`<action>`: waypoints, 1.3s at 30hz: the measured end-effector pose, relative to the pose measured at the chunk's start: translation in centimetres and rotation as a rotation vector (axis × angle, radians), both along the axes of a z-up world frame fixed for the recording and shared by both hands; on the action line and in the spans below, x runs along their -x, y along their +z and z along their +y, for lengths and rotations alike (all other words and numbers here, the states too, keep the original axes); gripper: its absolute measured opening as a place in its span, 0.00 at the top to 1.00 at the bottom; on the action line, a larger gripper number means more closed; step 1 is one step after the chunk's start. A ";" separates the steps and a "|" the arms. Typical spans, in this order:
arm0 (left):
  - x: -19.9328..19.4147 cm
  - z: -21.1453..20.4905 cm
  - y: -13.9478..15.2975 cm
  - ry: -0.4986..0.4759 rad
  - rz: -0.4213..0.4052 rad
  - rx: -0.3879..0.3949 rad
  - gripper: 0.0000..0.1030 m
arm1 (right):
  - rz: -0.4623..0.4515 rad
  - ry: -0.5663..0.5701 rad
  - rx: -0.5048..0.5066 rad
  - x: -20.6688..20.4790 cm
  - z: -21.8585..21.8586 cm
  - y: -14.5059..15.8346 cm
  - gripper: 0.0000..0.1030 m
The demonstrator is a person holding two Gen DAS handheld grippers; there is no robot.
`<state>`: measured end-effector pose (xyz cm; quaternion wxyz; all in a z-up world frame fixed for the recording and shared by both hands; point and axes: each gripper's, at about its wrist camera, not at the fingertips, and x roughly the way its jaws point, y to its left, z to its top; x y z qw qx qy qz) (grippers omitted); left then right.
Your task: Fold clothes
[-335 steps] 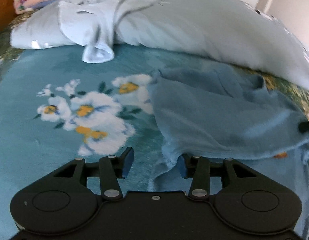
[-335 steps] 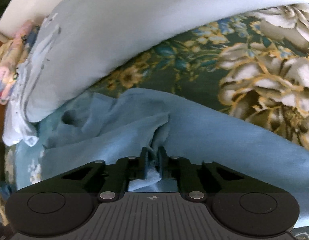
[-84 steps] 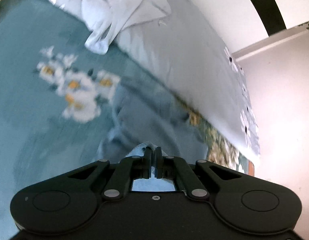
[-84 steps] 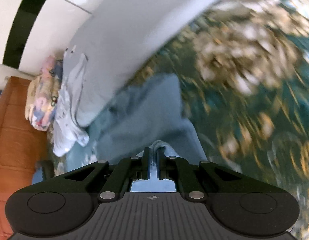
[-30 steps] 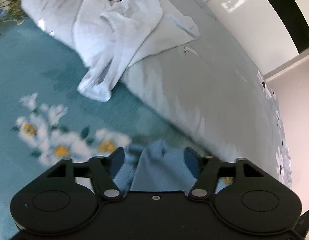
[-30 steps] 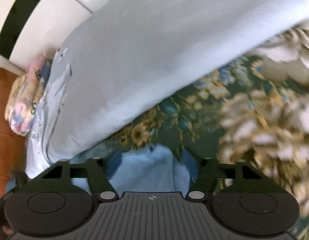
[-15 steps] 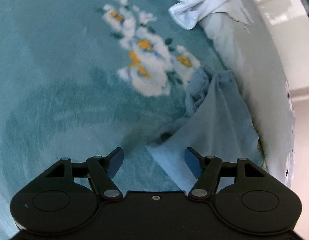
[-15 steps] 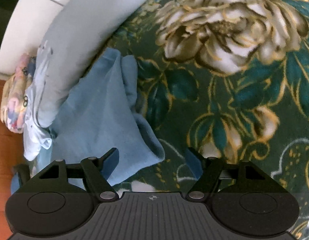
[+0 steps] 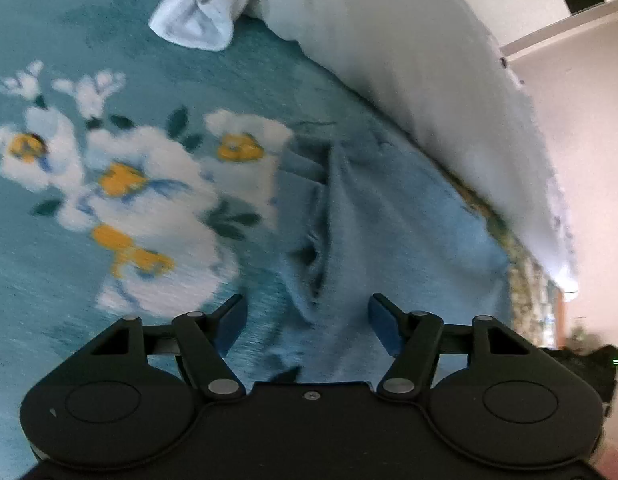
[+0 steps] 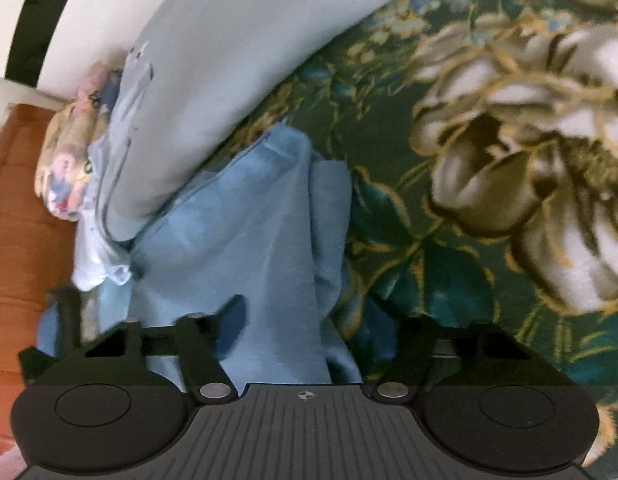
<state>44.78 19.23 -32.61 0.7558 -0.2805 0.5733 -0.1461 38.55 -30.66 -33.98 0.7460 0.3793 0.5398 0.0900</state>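
Observation:
A blue garment (image 9: 389, 220) lies folded in a long strip on the bed, with creases along its left edge. It also shows in the right wrist view (image 10: 245, 248), running away from me toward the pillow. My left gripper (image 9: 307, 312) is open and empty, just above the garment's near end. My right gripper (image 10: 309, 316) is open and empty over the garment's other near edge, its jaws wide apart.
A teal blanket with white flowers (image 9: 121, 184) covers the bed's left. A dark green floral blanket (image 10: 489, 160) covers the right. A long pale pillow (image 9: 409, 52) lies behind the garment, with a white garment (image 9: 197, 20) draped over it. A wooden headboard (image 10: 17, 208) stands at the left.
Both grippers have let go of the blue garment and opened. It now lies on the bed. Both grippers have moved back in close over its near end.

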 end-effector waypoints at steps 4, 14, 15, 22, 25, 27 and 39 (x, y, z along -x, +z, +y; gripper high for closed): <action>1.0 0.1 -0.2 -0.010 0.025 0.048 0.42 | 0.018 0.003 -0.063 0.9 -0.5 -0.5 0.52; 5.8 2.9 -1.6 0.161 0.153 0.204 0.41 | 0.080 -0.074 -0.187 6.1 -1.3 -1.6 0.53; 6.4 3.1 -1.5 0.180 0.151 0.196 0.41 | 0.075 -0.090 -0.179 6.6 -1.3 -1.5 0.54; 10.1 3.2 -2.2 0.359 0.154 0.272 0.40 | 0.092 -0.272 -0.252 10.3 -2.1 -2.3 0.54; 10.5 2.4 -3.0 0.438 0.144 0.337 0.40 | 0.089 -0.330 -0.307 10.3 -1.2 -3.3 0.51; 10.0 1.7 -3.1 0.451 0.122 0.337 0.40 | 0.083 -0.349 -0.338 9.9 -0.3 -3.8 0.51; 9.6 0.8 -3.2 0.629 0.046 0.320 0.74 | 0.053 -0.534 -0.327 8.6 2.4 -4.9 0.87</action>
